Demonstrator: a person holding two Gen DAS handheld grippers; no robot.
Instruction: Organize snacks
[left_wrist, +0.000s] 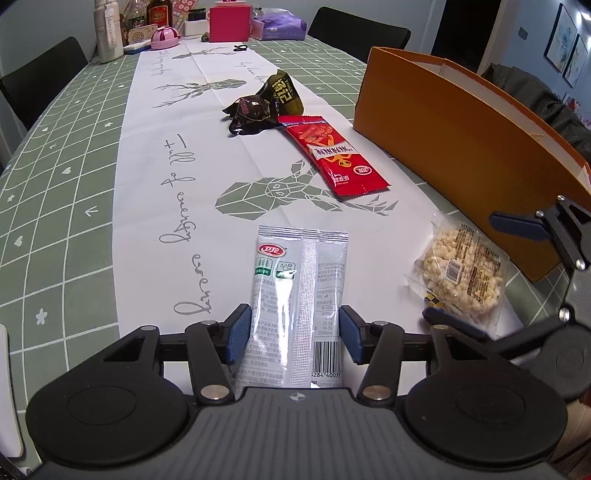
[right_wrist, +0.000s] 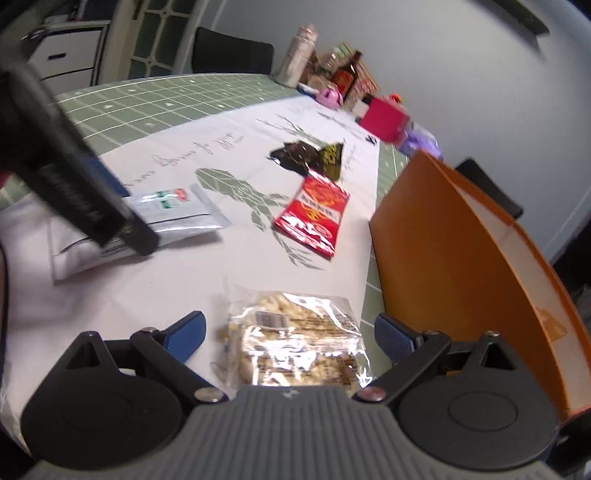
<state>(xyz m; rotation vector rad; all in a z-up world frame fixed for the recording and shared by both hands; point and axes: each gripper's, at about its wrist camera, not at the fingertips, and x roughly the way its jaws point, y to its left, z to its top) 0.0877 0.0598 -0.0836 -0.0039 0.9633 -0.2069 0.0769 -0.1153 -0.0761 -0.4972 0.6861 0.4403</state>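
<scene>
A silver-white snack packet (left_wrist: 299, 291) lies flat on the white runner (left_wrist: 166, 155) of a long table, its near end between the two blue pads of the left gripper (left_wrist: 294, 338). The pads sit just at the packet's long edges, about its width apart; whether they actually press it cannot be told. To its right, a clear bag of puffed rice cake (right_wrist: 295, 339) rests on the runner near the table edge, framed by the right gripper (right_wrist: 290, 338), whose fingers stand wide apart on either side, not touching the bag.

Farther along the runner lies a red snack packet (left_wrist: 332, 155), set at a slant, and beyond it, touching its far end, two dark wrapped snacks (left_wrist: 266, 103). An orange cardboard box (left_wrist: 454, 147), open at the top, stands along the right side of the table on the green checked tablecloth (left_wrist: 62, 147), just beside the rice cake bag.

At the far end are a pink box (left_wrist: 229, 20), bottles (left_wrist: 159, 13) and small clutter. Black chairs (left_wrist: 358, 31) surround the table.
</scene>
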